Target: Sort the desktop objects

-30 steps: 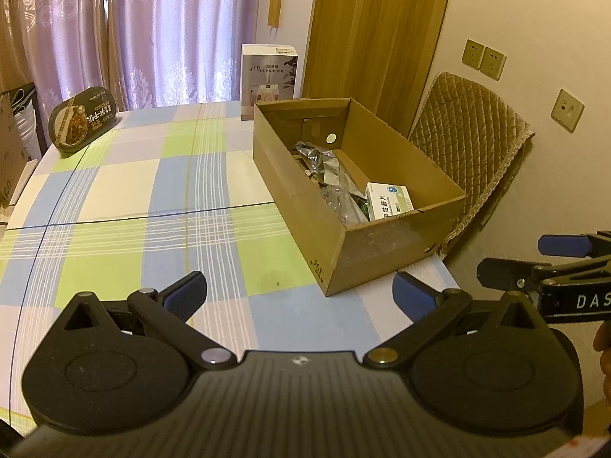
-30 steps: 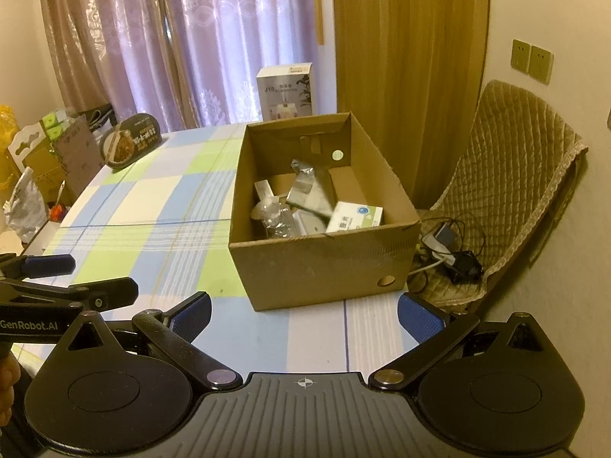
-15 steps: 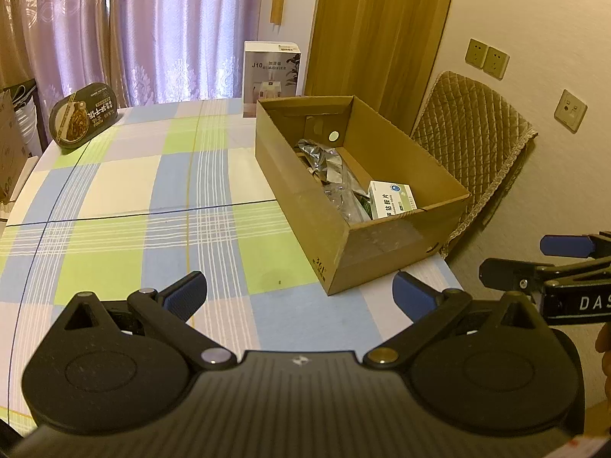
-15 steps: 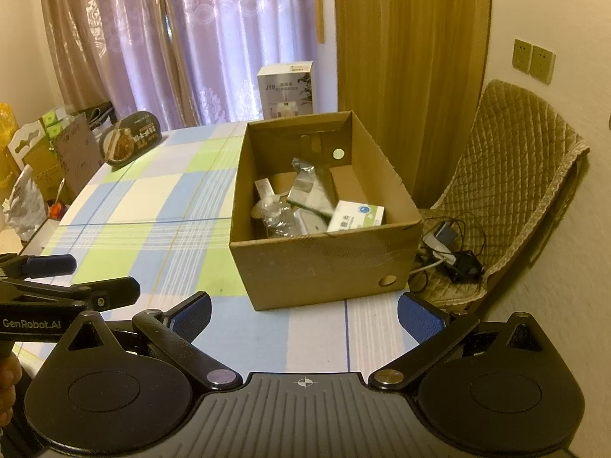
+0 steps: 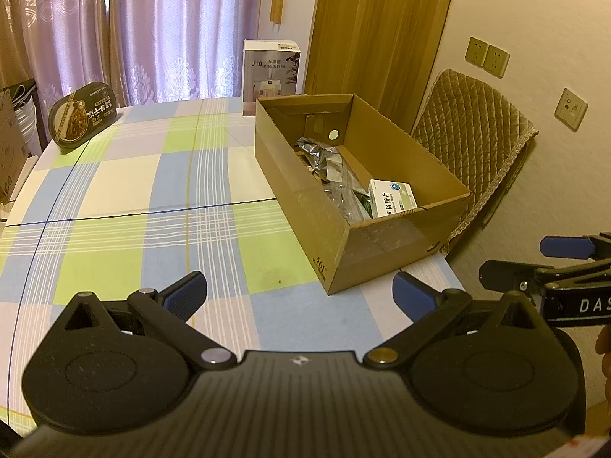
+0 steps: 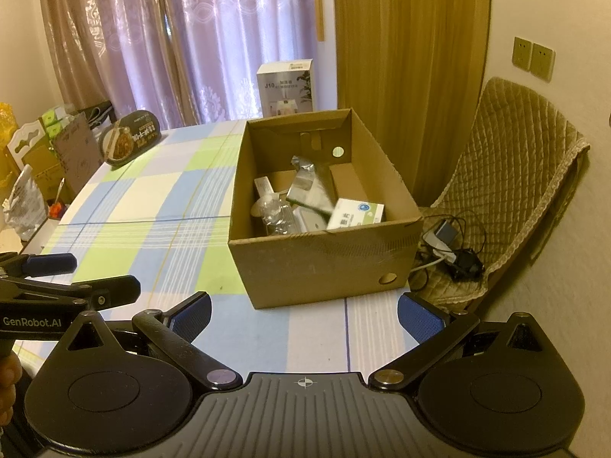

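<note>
Holding both tongs wide and empty near the table's front edge, I have barely moved in the last second; the view only drifted slightly. My left gripper (image 5: 299, 294) and right gripper (image 6: 304, 315) grasp nothing. The box (image 6: 324, 263) already holds a medicine carton (image 6: 355, 213), foil pouch (image 6: 305, 187) and bottle (image 6: 277, 213). The sorting looks nearly finished.
</note>
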{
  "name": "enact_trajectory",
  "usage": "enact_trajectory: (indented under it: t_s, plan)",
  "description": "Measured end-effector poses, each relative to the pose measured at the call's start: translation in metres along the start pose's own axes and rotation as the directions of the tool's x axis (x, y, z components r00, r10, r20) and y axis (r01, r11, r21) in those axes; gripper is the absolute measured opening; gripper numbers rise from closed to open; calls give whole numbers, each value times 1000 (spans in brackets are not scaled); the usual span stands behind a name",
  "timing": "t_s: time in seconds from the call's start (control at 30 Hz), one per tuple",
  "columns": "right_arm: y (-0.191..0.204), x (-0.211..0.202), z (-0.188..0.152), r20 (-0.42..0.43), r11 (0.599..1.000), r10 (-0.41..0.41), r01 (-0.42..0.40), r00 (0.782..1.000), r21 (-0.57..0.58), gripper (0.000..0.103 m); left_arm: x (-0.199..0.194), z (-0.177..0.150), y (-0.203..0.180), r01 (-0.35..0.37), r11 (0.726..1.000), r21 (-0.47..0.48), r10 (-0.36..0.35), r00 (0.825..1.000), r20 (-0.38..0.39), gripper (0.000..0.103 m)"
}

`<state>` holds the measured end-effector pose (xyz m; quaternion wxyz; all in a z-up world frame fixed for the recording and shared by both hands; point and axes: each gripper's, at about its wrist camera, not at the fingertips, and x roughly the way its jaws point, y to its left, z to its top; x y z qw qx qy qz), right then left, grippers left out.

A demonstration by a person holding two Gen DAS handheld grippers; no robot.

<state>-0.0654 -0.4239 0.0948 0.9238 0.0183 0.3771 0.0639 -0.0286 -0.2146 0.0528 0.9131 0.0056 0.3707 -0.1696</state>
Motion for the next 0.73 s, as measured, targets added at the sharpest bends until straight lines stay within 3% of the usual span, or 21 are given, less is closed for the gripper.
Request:
enact_trajectory:
  t_s: [0.73]
  plan:
    - [-2,0,3,-3,1000,-4,4,1000,0,101,3,3,-2,10,1000,-12,-10,1000,1,102]
